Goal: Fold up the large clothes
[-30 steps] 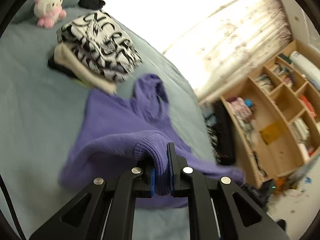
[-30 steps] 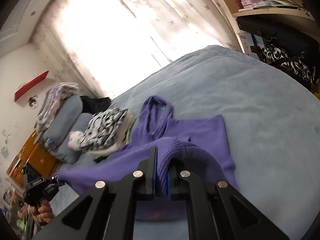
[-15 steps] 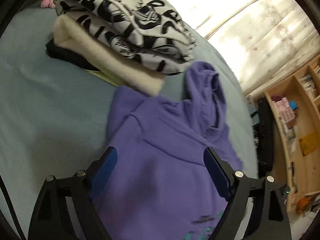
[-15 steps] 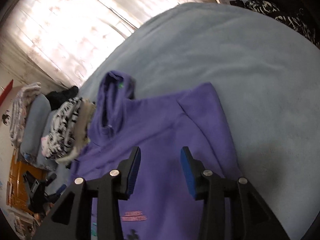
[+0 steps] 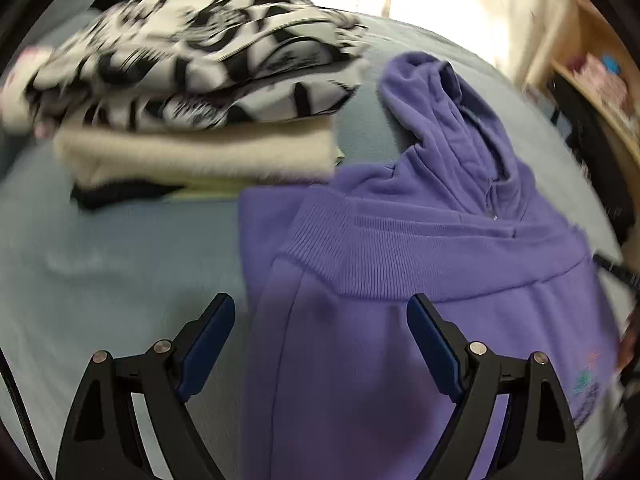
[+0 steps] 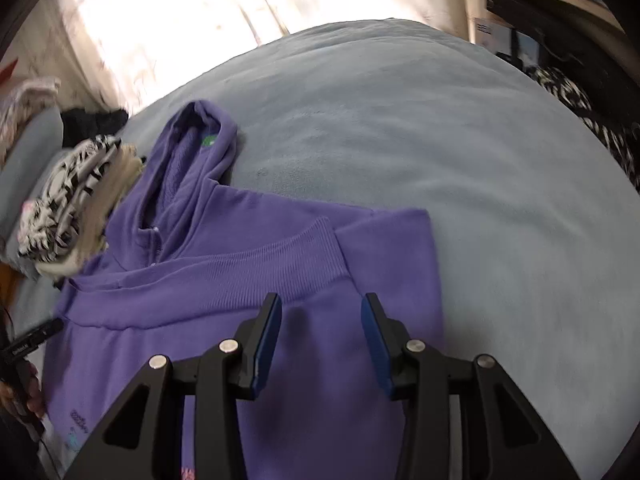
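Observation:
A purple hoodie lies folded on the grey-blue bed, its ribbed hem laid across the chest just below the hood. My left gripper hangs open above the hoodie's left edge, nothing between its blue pads. In the right wrist view the same hoodie fills the lower left, hood pointing away. My right gripper is open over the hem's right end, and grips nothing.
A stack of folded clothes, black-and-white print on top of cream, sits close to the hoodie's left shoulder. Bare bed spreads to the right. Wooden shelves stand beyond the bed. A person's hand with a black device shows at the left edge.
Both grippers let go of the purple hem and opened. They dropped closer to the bed, and the hem now rests flat over the hoodie's chest.

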Demonstrator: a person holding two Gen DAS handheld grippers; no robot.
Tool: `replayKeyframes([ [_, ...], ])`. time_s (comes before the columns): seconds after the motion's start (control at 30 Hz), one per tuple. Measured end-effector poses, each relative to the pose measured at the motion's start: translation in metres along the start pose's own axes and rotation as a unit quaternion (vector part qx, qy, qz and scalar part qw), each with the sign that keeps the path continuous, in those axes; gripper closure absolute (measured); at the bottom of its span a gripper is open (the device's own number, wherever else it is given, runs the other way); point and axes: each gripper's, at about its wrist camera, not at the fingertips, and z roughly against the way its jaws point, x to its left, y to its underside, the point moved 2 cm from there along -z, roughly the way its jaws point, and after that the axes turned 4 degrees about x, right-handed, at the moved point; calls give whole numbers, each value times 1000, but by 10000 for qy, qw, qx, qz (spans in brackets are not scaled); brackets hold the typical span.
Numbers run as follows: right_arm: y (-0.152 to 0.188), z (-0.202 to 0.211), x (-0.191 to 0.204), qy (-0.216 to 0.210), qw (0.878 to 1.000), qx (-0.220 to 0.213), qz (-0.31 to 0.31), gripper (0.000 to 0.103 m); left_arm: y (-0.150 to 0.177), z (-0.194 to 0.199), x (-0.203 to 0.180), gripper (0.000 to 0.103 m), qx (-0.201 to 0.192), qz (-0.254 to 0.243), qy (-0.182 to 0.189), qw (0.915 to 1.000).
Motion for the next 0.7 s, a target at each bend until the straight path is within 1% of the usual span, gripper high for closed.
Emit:
replayKeyframes([
  [0.03, -4, -5, 2, 96, 9999, 39, 107, 61, -3, -3, -6, 18, -29, -221, -84, 9997],
  [0.1, -7, -14, 3, 167, 9994, 161, 262, 61, -7, -4, -16, 24, -82, -490, -195, 9986],
  [0.13, -8, -20, 2, 193, 9991, 211, 317, 61, -9, -6, -21, 33, -105, -672, -261, 9973],
  [0.17, -8, -23, 1, 151, 9990, 232, 344, 61, -10, -10, -27, 36, -128, -890, -429, 9950],
  [0.2, -7, -24, 2, 134, 9990, 213, 369, 62, -10, -10, -30, 44, -158, -986, -501, 9937],
  [0.23, -5, -25, 3, 165, 9988, 167, 423, 64, -10, -12, -34, 58, -212, -1162, -608, 9911],
  [0.27, -1, -24, 4, 230, 9985, 86, 498, 69, -9, -12, -37, 76, -242, -1282, -736, 9887],
  [0.3, 1, -24, 7, 302, 9979, 54, 570, 85, -9, -13, -39, 84, -267, -1394, -873, 9860],
  [0.33, 4, -22, 9, 466, 9965, 5, 688, 90, -9, -13, -41, 88, -300, -1475, -1013, 9834],
  [0.4, 10, -15, 13, 578, 9950, -142, 807, 93, -8, -10, -41, 92, -409, -1512, -1213, 9802],
  [0.47, 14, -2, 14, 667, 9941, -352, 780, 93, -8, -1, -39, 94, -589, -1447, -1405, 9777],
  [0.5, 13, 5, 14, 664, 9941, -453, 724, 93, -10, 7, -38, 94, -704, -1361, -1408, 9781],
  [0.6, 9, 36, 9, 525, 9941, -843, 425, 94, -17, 36, -32, 94, -1057, -1040, -1264, 9808],
  [0.67, 3, 61, 5, 474, 9919, -1154, 230, 94, -27, 61, -29, 94, -1335, -792, -1046, 9823],
  [0.7, 1, 68, 5, 474, 9907, -1261, 179, 94, -29, 69, -29, 94, -1408, -731, -997, 9823],
])
